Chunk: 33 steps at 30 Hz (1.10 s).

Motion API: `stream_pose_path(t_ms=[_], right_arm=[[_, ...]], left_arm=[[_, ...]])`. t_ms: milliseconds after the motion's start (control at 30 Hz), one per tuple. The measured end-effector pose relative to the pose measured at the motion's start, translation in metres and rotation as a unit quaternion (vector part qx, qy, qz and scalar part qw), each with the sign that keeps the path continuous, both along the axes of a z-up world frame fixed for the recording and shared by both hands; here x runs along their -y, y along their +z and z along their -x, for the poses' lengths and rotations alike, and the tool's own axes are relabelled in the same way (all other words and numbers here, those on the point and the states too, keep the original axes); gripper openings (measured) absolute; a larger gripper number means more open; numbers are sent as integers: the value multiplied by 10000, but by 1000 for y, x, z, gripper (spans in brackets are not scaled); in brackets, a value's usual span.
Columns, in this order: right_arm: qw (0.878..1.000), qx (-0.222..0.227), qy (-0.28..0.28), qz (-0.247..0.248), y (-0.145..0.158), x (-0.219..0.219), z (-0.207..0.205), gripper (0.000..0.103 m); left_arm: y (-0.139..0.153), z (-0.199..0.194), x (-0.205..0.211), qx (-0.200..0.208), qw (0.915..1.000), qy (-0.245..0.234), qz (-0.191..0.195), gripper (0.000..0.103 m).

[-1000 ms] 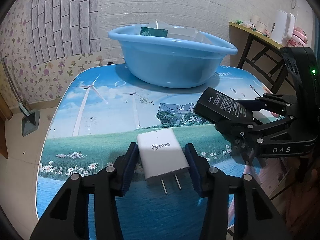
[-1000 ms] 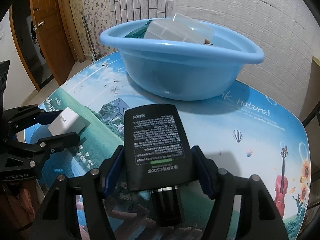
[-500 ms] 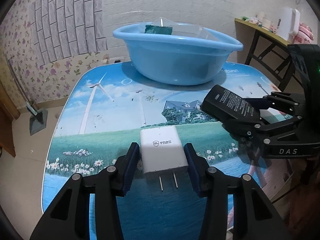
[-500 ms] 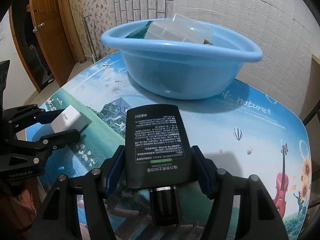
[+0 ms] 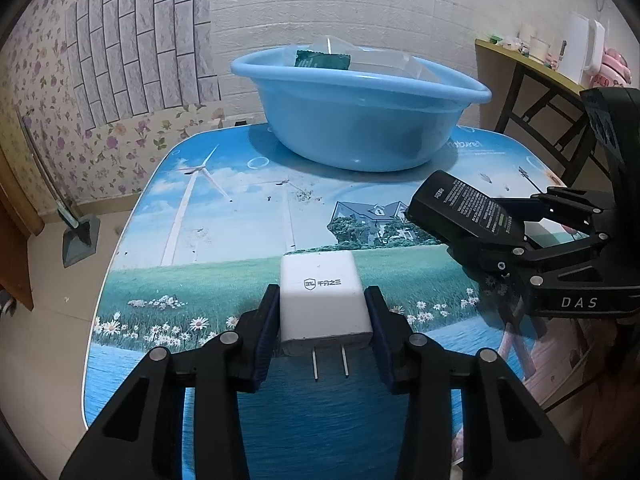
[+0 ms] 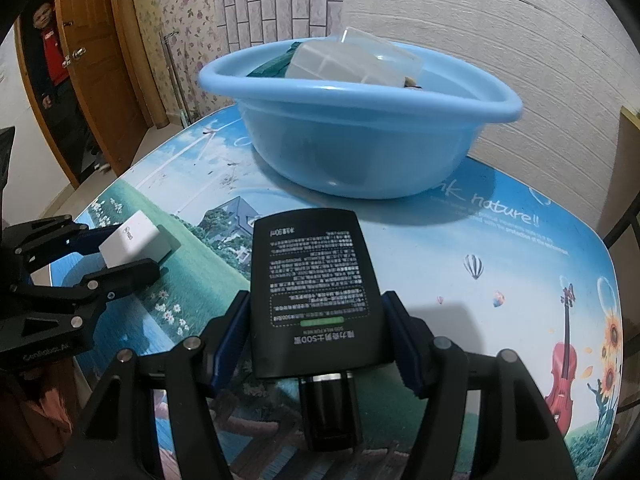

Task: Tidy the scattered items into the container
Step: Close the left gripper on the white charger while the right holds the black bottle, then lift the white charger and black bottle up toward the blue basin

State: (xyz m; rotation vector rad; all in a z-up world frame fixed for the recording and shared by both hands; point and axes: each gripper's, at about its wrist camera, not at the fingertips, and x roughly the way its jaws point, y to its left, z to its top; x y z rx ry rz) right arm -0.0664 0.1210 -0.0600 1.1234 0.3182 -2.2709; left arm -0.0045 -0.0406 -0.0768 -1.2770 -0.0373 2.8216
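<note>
A table [image 5: 224, 216] printed with a wind turbine, a house and daisies stands against a white brick-pattern wall [image 5: 360, 4]. Floral wallpaper [image 5: 40, 92] covers the wall at left. A wooden door [image 6: 104, 80] stands beyond. A side table [image 5: 532, 76] at right carries a white kettle [image 5: 586, 54] and cups

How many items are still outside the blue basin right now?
2: the white charger between the closing left claw, and the black bottle in the right claw.
</note>
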Motion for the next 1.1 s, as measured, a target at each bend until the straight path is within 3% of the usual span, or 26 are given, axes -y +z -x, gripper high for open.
stream_pose_path(t_ms=[1100], right_arm=[[9994,-206,70,270,28,0,-11,62]], left_arm=[[29,-2,6,-305,9993,84,-204,41]])
